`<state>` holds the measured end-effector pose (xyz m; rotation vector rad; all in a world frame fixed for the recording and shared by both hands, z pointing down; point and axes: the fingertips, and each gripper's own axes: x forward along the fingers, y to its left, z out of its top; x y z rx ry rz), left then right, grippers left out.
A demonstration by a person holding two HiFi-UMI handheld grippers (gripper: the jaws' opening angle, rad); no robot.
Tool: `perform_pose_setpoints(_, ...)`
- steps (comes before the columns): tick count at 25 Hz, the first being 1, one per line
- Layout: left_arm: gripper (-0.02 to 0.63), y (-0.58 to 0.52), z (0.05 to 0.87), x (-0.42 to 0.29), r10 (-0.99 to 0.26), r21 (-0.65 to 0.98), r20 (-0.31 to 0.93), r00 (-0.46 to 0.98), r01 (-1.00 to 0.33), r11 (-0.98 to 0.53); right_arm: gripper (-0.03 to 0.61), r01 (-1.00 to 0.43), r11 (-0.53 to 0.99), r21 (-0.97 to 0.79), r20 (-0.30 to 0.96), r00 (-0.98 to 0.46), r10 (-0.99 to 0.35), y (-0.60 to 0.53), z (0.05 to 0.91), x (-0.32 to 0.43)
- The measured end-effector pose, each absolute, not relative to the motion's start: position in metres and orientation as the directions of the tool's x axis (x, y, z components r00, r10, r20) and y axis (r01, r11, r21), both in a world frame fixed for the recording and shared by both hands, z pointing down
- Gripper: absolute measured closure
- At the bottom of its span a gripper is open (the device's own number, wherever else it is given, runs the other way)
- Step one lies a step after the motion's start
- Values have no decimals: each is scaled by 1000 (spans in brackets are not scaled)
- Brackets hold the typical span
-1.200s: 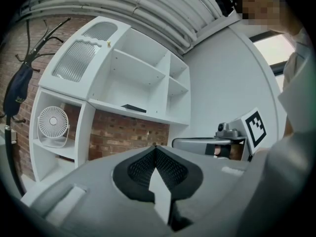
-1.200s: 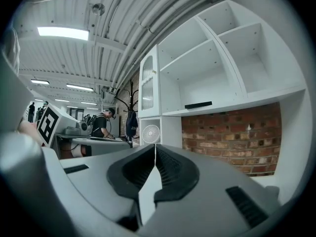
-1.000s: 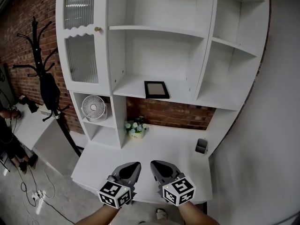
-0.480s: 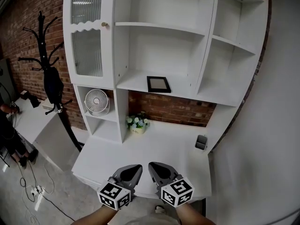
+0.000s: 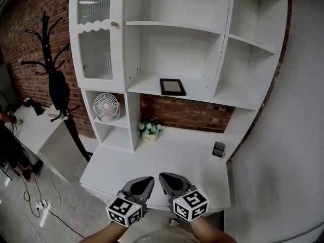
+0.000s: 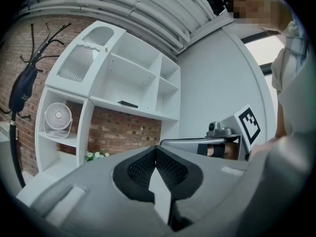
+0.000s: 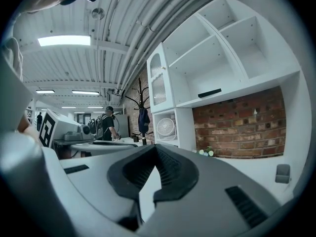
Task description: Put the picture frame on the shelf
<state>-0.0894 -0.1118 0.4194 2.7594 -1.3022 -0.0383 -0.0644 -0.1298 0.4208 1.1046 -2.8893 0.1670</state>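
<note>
The picture frame (image 5: 172, 86) lies flat on the wide middle board of the white shelf unit (image 5: 223, 44). Both tongs are low down in front of the shelf unit, at the front edge of its desk board (image 5: 167, 158), far from the frame. The left gripper (image 5: 145, 182) has its jaws pressed together with nothing in them. The right gripper (image 5: 165, 179) is just beside it, pressed together too and holding nothing. A small fan (image 5: 107, 107) sits in the shelf unit's lower left box.

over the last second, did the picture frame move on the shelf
No. The picture frame lies flat in the same place on the middle shelf, just as close to its front edge. Only the camera shifted.
</note>
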Motion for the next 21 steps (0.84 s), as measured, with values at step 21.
perform_pose_setpoints(21, 604, -120, 422, -99, -788, 125, 0, 616, -782, -611, 563, -663, 745, -74, 101, -748, -656, -134, 424, -71)
